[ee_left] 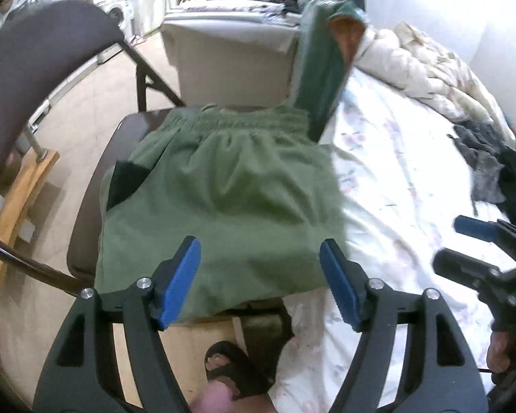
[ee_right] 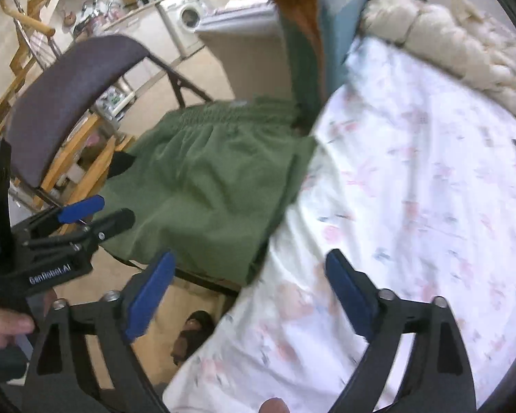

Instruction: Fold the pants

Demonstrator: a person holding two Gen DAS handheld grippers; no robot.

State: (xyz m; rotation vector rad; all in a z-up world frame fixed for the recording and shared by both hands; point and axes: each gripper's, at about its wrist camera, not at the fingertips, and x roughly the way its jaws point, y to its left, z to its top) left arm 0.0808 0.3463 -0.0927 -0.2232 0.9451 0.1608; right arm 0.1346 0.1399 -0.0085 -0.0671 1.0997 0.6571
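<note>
— Green cloth fills the middle of my left wrist view: the pants (ee_left: 223,199) lie folded on the seat of the dark chair (ee_left: 34,65), with the gathered waistband toward the top of the frame and the near edge hanging over the seat front at the bottom.

— And the hand-held grippers?

— My left hand-held gripper (ee_left: 259,282) is released; its blue pads (ee_left: 180,282) stand apart above the near edge of the cloth, and nothing is pinched between them. My right hand-held gripper (ee_right: 249,296) is spread wide as well, empty, over the floral bed sheet (ee_right: 412,189) at the lower centre of its own view. From the left camera I see it at the right edge of the frame, beside the bed.

— Where do the pants sit from the right side?

— Centre left of that view, on the chair, with their right edge just against the side of the bed. A cream quilt (ee_right: 464,44) is bunched in the upper right, and a sandalled foot (ee_left: 230,368) shows on the floor at the bottom, below the chair.
</note>
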